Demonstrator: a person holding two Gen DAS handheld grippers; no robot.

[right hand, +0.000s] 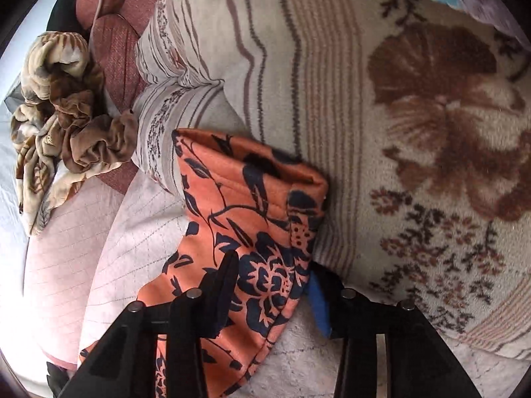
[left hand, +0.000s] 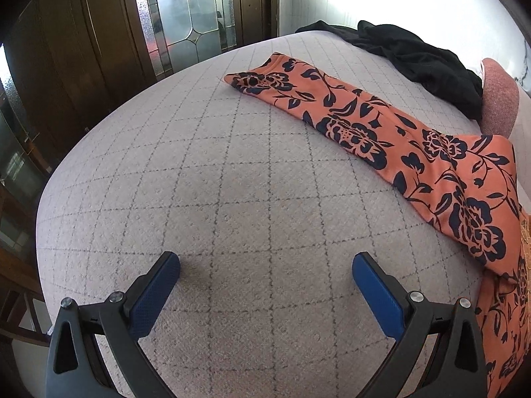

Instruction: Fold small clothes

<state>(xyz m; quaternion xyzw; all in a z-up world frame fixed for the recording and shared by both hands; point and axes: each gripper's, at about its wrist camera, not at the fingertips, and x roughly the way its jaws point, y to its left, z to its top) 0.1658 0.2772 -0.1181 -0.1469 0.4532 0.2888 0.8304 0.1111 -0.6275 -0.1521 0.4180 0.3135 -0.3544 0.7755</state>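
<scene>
An orange garment with dark blue flowers lies stretched across the grey checked bed cover, from the far middle to the right edge. My left gripper is open and empty, low over the bare cover, to the left of the garment. In the right wrist view the same garment runs between the fingers of my right gripper, whose jaws are spread around a thick fold of it. Its end stands up as an open cuff against a blanket.
A black garment lies crumpled at the far right of the bed. A beige floral scarf lies bunched by a reddish pillow. A striped pillow and a brown-flowered blanket lie behind. A wooden door with glass panes stands beyond the bed.
</scene>
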